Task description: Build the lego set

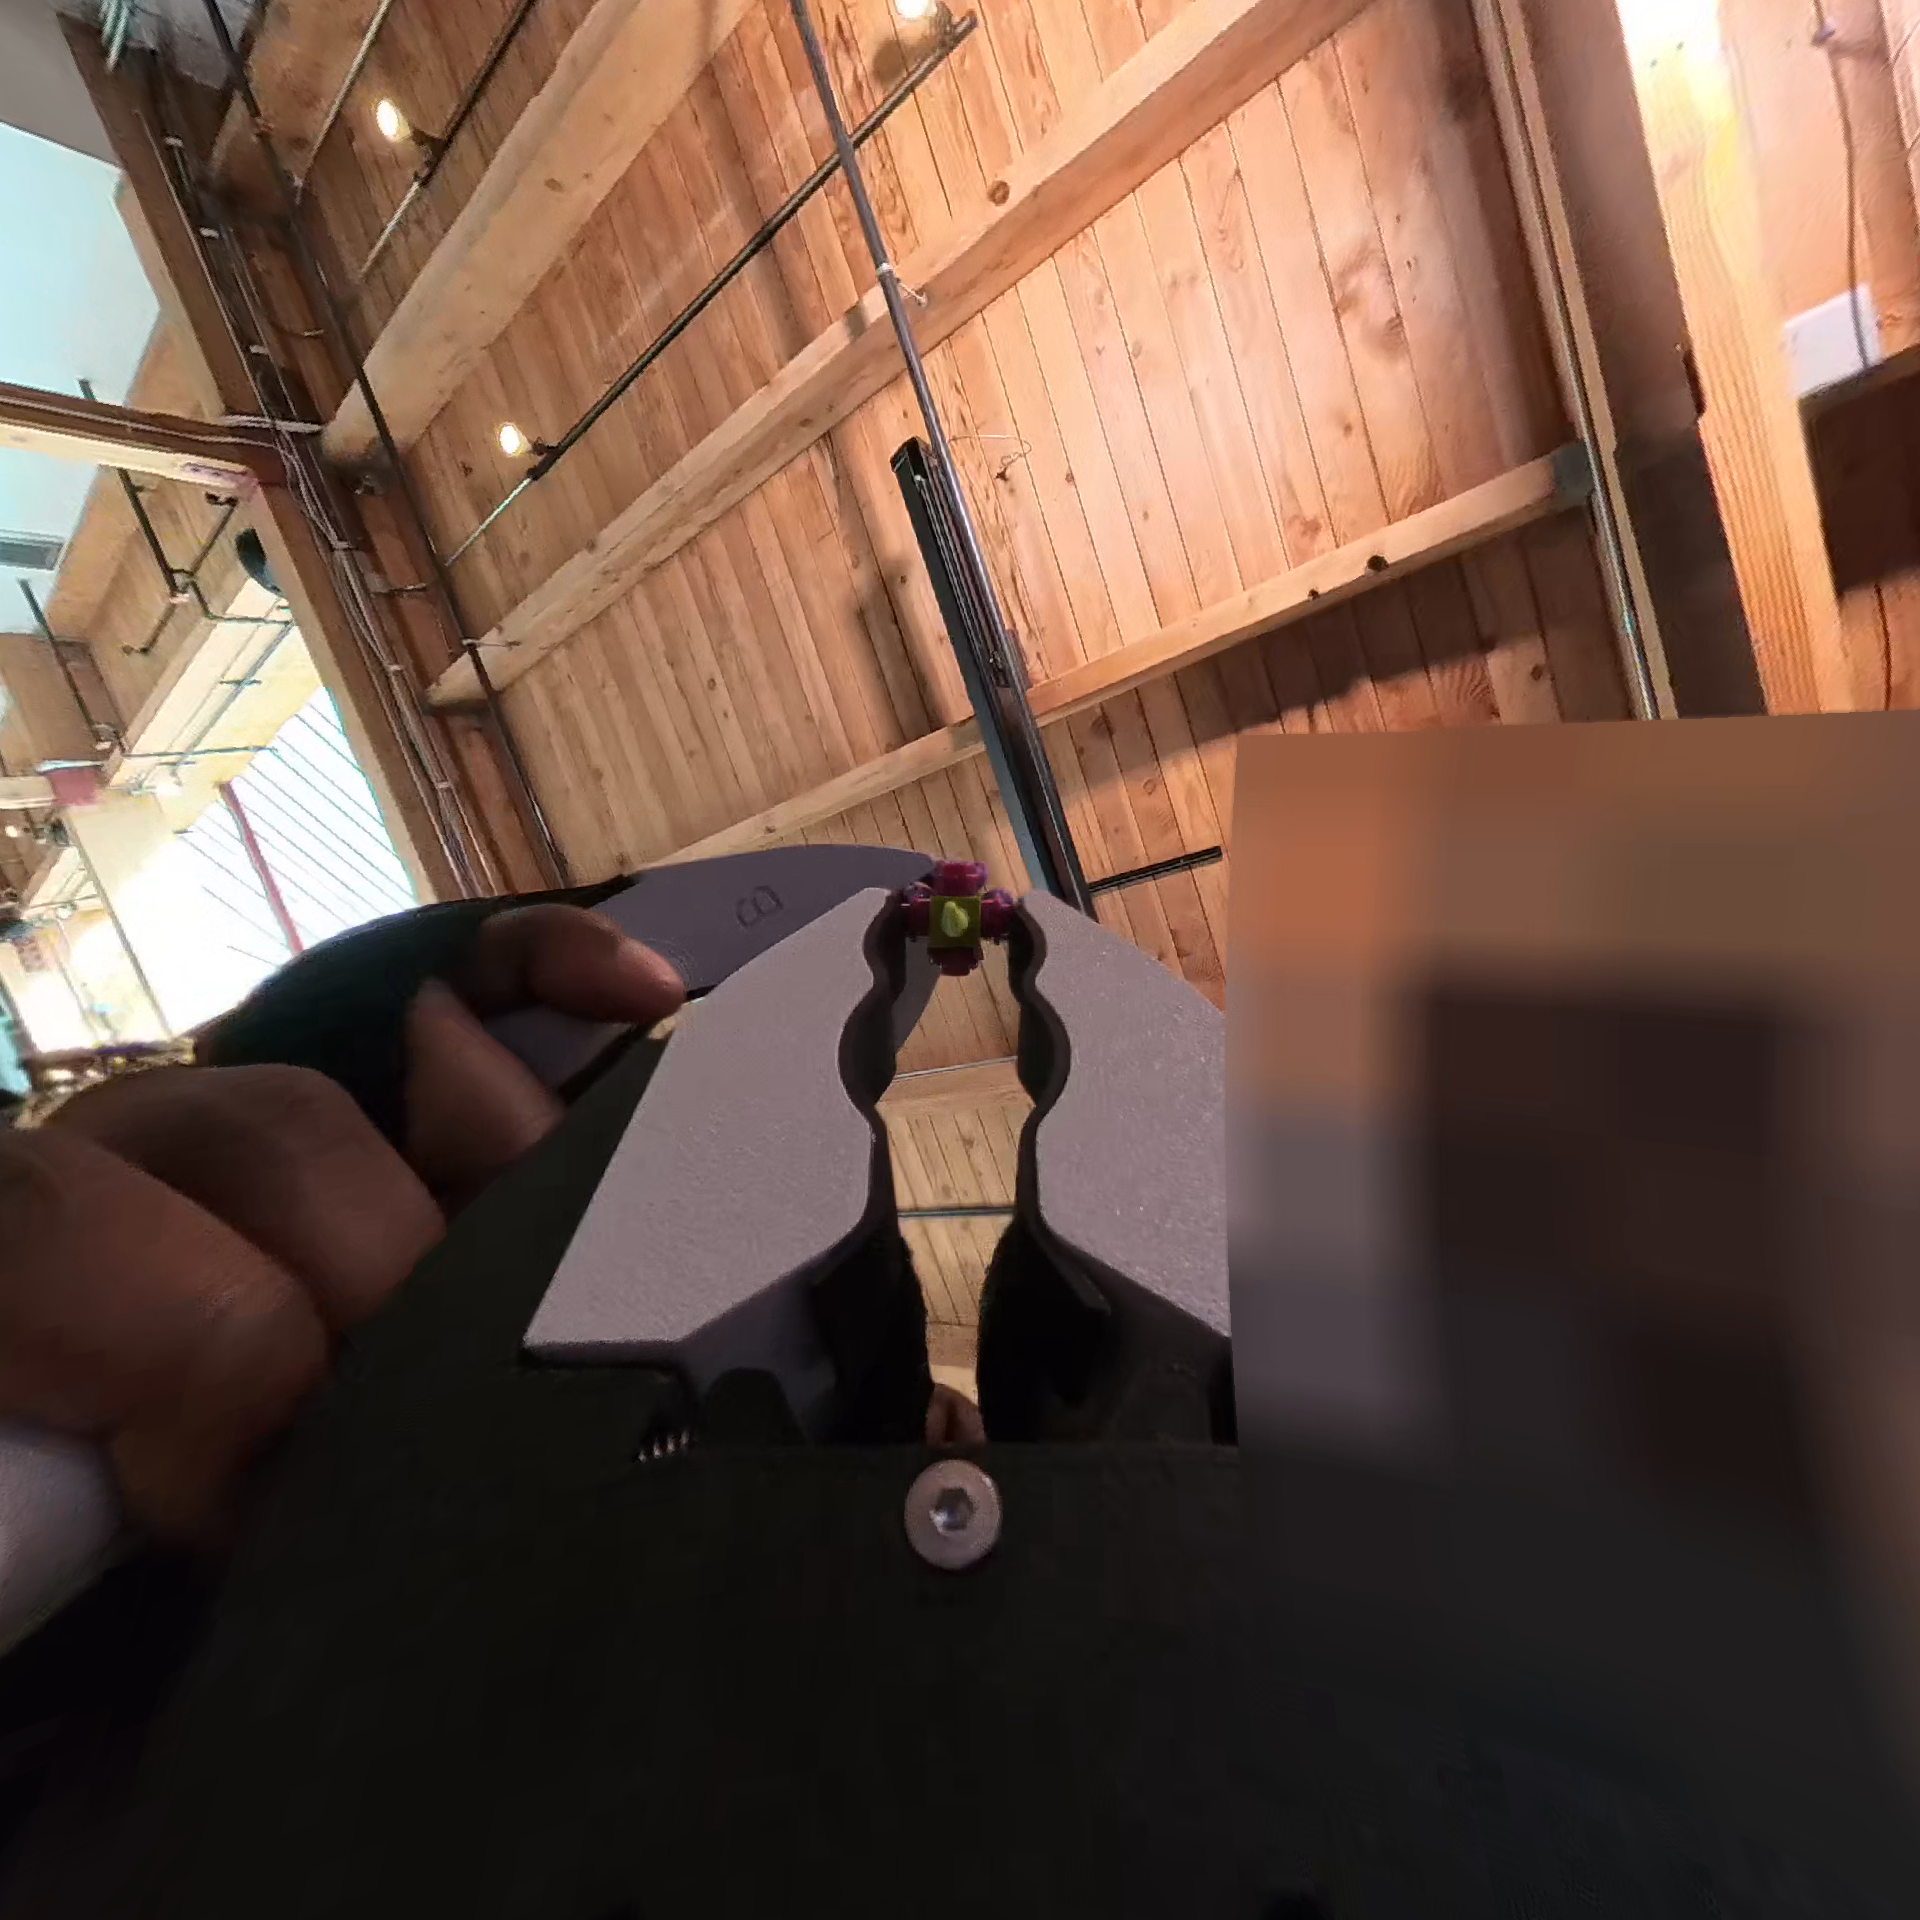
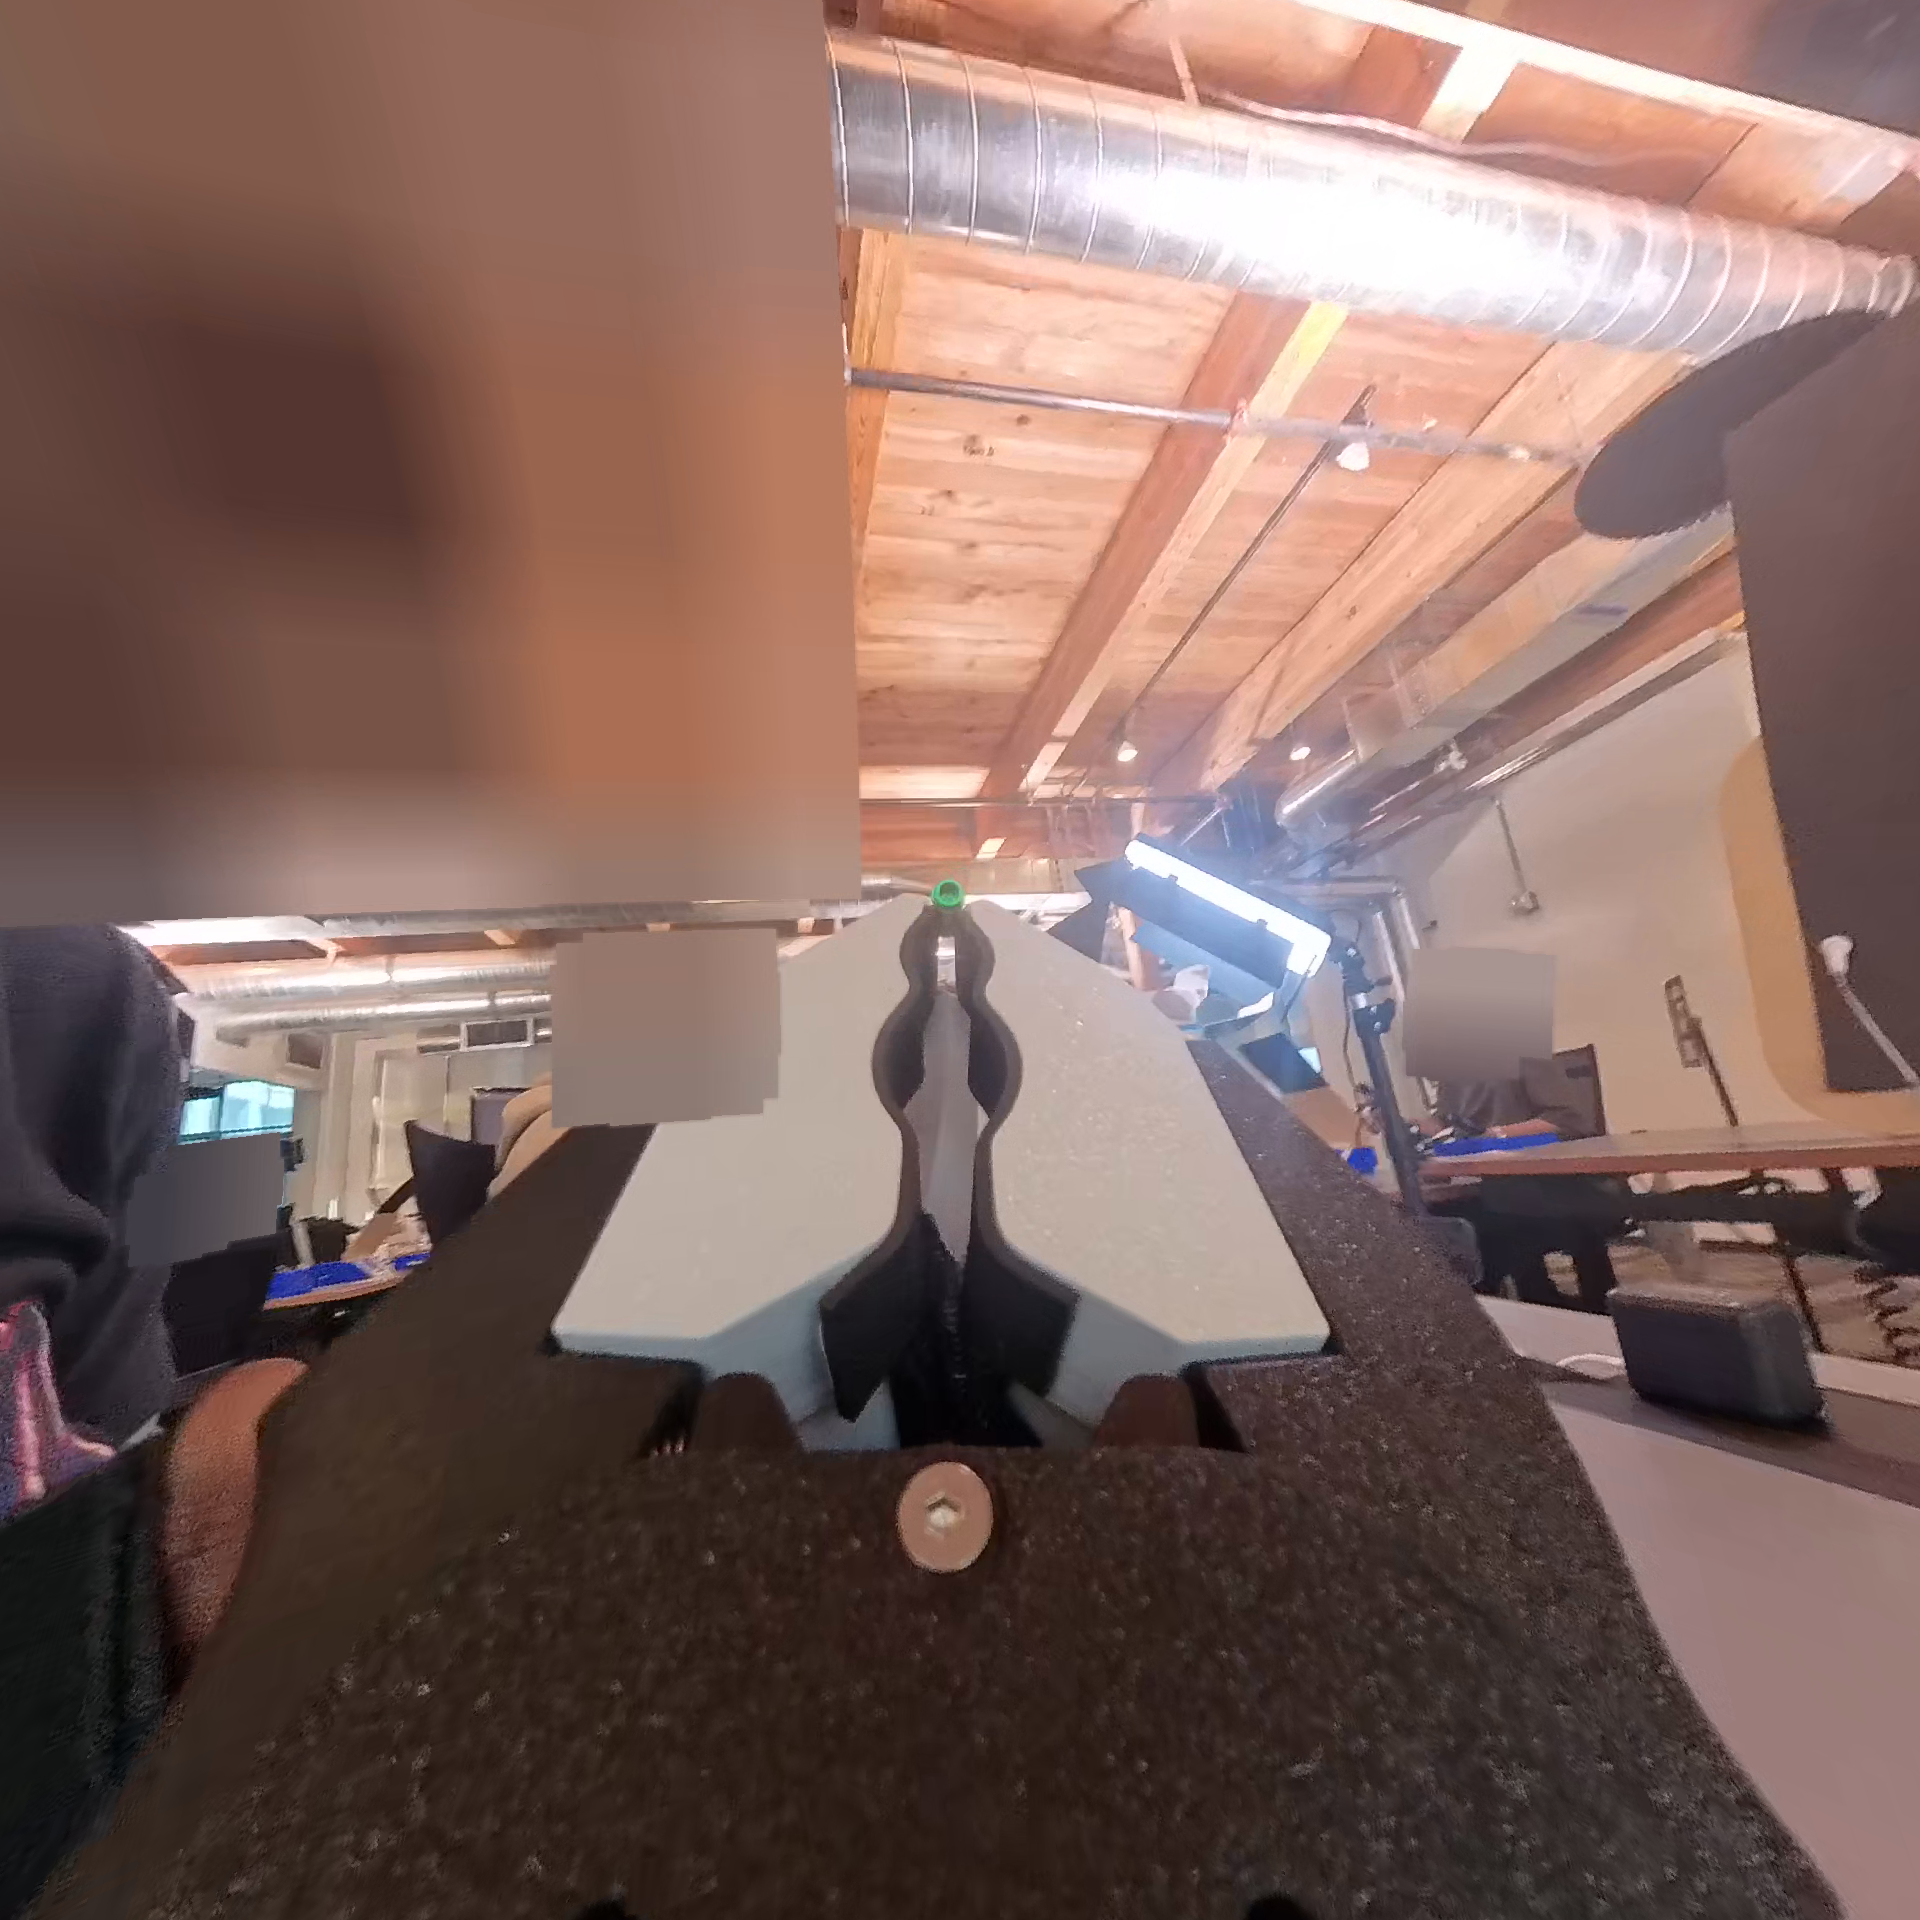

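Note:
In the left wrist view my left gripper [image 1: 954,920] is raised towards the wooden ceiling and is shut on a small lego flower piece [image 1: 953,918]: magenta petals around a lime-green centre. The tip of the other gripper [image 1: 790,883] reaches in from the left and touches the flower's upper left side. A person's hand [image 1: 312,1122] holds that gripper. In the right wrist view my right gripper [image 2: 947,902] is shut on a tiny green round lego piece [image 2: 947,894] at its fingertips, also held up in the air.
Wooden beams and planks [image 1: 1039,416] fill the left wrist view. A silver duct [image 2: 1299,208] runs overhead in the right wrist view. A studio light on a stand [image 2: 1226,914], a white table edge [image 2: 1714,1507] with a black box [image 2: 1714,1361], and seated people lie beyond. Only a small space, under 4 cm, lies between the two pairs of fingers.

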Demonstrator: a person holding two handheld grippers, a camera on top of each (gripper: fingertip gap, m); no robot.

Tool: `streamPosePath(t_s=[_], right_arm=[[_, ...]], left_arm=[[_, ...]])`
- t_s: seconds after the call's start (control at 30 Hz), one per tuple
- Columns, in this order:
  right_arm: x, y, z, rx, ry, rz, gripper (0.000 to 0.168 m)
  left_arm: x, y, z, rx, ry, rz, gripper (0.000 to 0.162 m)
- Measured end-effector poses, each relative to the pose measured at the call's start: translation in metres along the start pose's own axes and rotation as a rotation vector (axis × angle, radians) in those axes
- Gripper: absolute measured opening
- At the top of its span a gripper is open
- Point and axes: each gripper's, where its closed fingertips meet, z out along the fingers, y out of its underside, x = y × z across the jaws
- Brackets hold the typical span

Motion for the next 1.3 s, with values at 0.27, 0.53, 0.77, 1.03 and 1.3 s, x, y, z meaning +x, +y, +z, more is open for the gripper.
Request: streamPosePath(t_s=[0.27, 0.53, 0.77, 1.03, 1.3], right_arm=[[0.004, 0.004, -0.002, -0.242, -0.038, 0.049, 0.003], [-0.004, 0.031, -0.010, -0.548, -0.094, 0.099, 0.003], [-0.002, 0.048, -0.012, -0.522, -0.066, 0.156, 0.003], [0.001, 0.048, -0.016, -0.501, -0.059, 0.173, 0.003], [0.000, 0.045, -0.018, -0.497, -0.068, 0.165, 0.003]], left_arm=[[0.001, -0.011, -0.011, -0.110, -0.106, 0.238, 0.019], [0.008, -0.020, -0.036, -0.386, -0.296, 0.700, 0.019], [0.007, -0.030, -0.041, -0.313, -0.284, 0.630, 0.019], [0.001, -0.026, -0.040, -0.304, -0.281, 0.591, 0.019], [-0.002, -0.022, -0.039, -0.321, -0.314, 0.599, 0.019]])
